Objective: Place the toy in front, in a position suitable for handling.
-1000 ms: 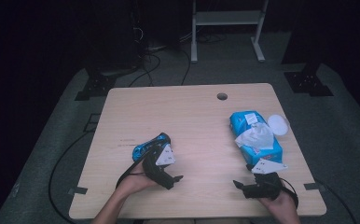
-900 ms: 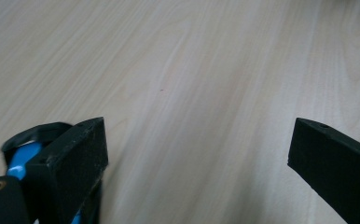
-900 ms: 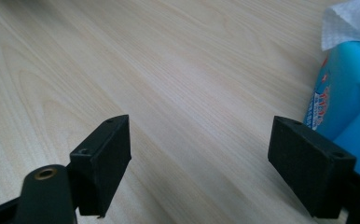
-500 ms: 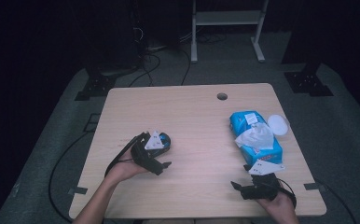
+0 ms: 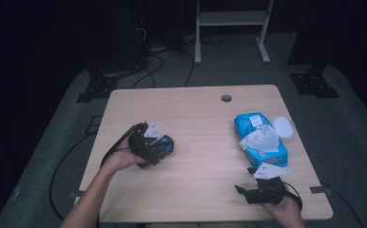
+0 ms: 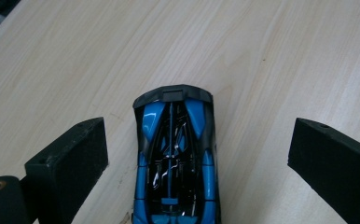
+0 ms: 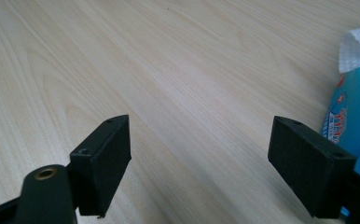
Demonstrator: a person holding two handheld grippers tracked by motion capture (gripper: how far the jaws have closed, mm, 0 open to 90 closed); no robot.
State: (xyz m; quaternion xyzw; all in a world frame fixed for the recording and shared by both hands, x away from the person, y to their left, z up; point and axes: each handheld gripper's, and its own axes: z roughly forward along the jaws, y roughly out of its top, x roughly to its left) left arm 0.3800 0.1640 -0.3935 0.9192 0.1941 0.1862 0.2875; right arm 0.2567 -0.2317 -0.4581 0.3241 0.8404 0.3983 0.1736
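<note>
Left gripper (image 6: pixel 197 154) wide open, straddling 1 toy car (image 6: pixel 176 158) | right gripper (image 7: pixel 199 158) wide open, empty

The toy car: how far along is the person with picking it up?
Done: the left gripper is lined up, its open jaws on either side of the toy car. In hand: closing on it; neither jaw touches it, and it sits on the table. Left: the grip and lift. The right gripper is open beside the wipes pack.

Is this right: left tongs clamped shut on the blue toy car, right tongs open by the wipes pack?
Not quite. The left tongs are open; the left gripper view shows the blue toy car between spread jaws, untouched. The right tongs are open beside the wipes pack, as you said.
</note>
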